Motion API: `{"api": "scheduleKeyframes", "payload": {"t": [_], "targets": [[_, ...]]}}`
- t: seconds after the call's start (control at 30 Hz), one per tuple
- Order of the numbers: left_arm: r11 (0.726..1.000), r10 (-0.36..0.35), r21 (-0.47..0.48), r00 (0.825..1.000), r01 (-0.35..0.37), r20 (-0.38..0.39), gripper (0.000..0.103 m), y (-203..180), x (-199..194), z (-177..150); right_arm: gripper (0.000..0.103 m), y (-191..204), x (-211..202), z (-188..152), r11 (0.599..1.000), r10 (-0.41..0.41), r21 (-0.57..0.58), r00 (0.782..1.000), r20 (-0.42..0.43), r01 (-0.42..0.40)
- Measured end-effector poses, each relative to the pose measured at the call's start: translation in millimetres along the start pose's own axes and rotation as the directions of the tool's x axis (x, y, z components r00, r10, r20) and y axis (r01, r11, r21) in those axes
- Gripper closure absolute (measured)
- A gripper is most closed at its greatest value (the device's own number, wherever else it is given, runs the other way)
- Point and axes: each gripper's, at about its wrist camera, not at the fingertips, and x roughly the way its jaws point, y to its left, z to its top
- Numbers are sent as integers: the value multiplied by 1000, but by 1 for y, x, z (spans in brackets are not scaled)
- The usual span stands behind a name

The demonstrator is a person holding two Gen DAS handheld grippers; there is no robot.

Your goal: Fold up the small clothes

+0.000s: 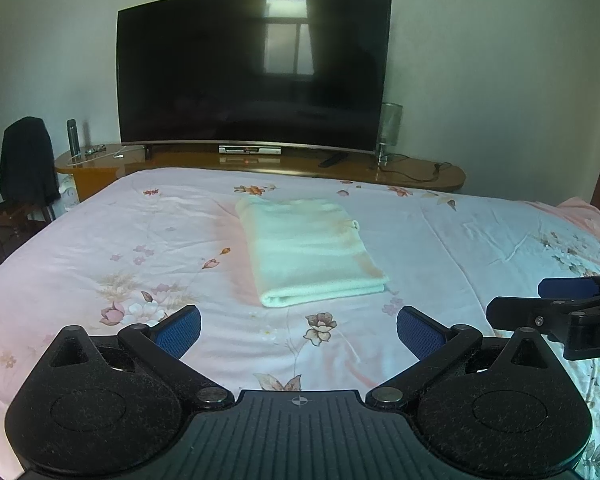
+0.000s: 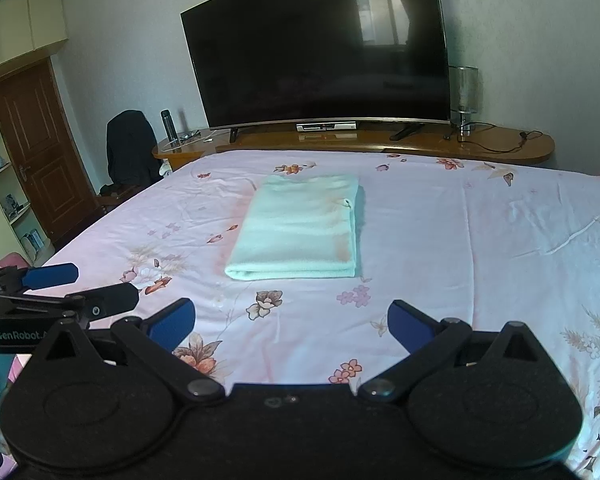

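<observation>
A pale green cloth (image 1: 308,248) lies folded into a neat rectangle on the pink flowered bedsheet (image 1: 100,240), near the middle of the bed. It also shows in the right wrist view (image 2: 300,228). My left gripper (image 1: 299,330) is open and empty, held above the sheet short of the cloth's near edge. My right gripper (image 2: 292,322) is open and empty too, also short of the cloth. The right gripper shows at the right edge of the left wrist view (image 1: 556,300), and the left gripper at the left edge of the right wrist view (image 2: 72,288).
A wooden TV bench (image 1: 420,176) runs past the far end of the bed, with a large dark TV (image 1: 252,72), a lamp (image 1: 390,132), a flask (image 1: 73,136) and cables on it. A chair with dark clothes (image 1: 28,164) stands at the far left. A wooden door (image 2: 40,152) is on the left.
</observation>
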Motion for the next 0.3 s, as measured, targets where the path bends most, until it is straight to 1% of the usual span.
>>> {"api": "scheduleKeyframes", "payload": {"t": [0.17, 0.23, 0.3], "targets": [[1000, -5, 24, 1000, 5, -1, 0, -1, 0, -1, 1, -1, 0, 0, 1000, 2, 0, 1000, 2, -2], [1000, 3, 21, 1000, -3, -1, 0, 0, 0, -1, 1, -1, 1, 1, 1000, 1, -3, 1000, 2, -1], [1000, -6, 10, 1000, 6, -3, 0, 2, 0, -1, 1, 0, 1, 1, 1000, 0, -2, 1000, 2, 0]]}}
